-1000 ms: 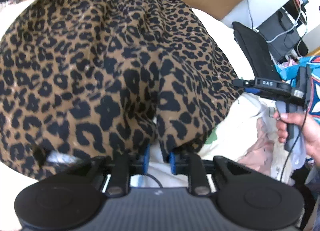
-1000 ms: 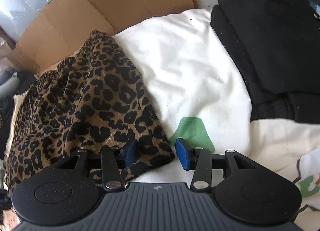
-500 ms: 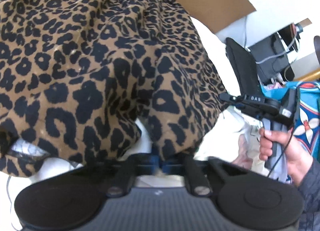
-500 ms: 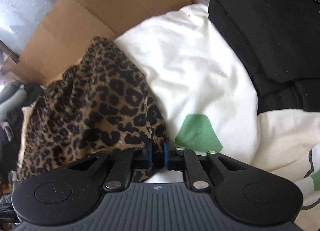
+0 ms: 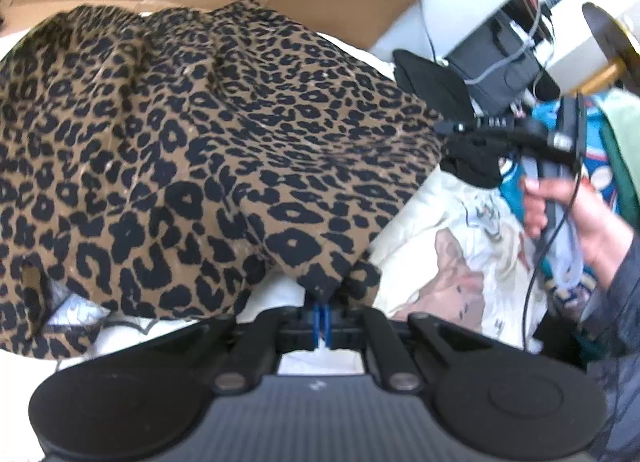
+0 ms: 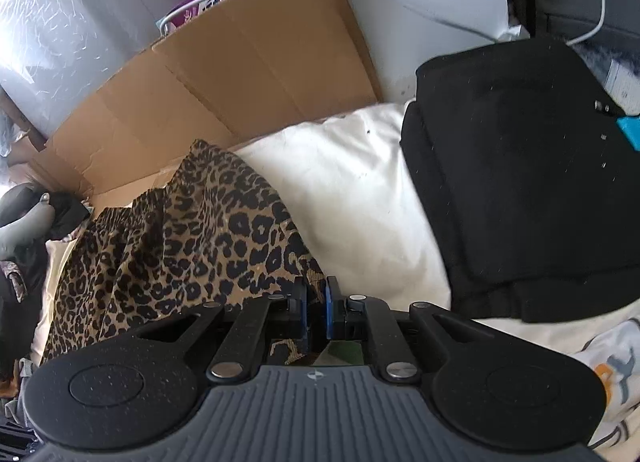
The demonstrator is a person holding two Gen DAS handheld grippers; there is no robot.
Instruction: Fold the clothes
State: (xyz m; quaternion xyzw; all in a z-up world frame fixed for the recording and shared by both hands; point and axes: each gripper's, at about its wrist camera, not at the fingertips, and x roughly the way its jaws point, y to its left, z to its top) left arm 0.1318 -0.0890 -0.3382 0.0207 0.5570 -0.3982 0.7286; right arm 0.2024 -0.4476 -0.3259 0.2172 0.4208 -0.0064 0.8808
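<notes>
At near hem corners, the leopard skirt (image 5: 208,150) is pinched by both tongs — left tongs (image 5: 322,316), right tongs (image 6: 316,312); lifting toward the far waistband is called for next.

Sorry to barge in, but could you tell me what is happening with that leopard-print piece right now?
A person is folding clothes with a handheld gripper in each hand. The left gripper and the right gripper are each shut on the near edge of the leopard-print garment, which drapes over the white bedding. A folded black garment lies to the right, and flattened cardboard stands behind.
</notes>
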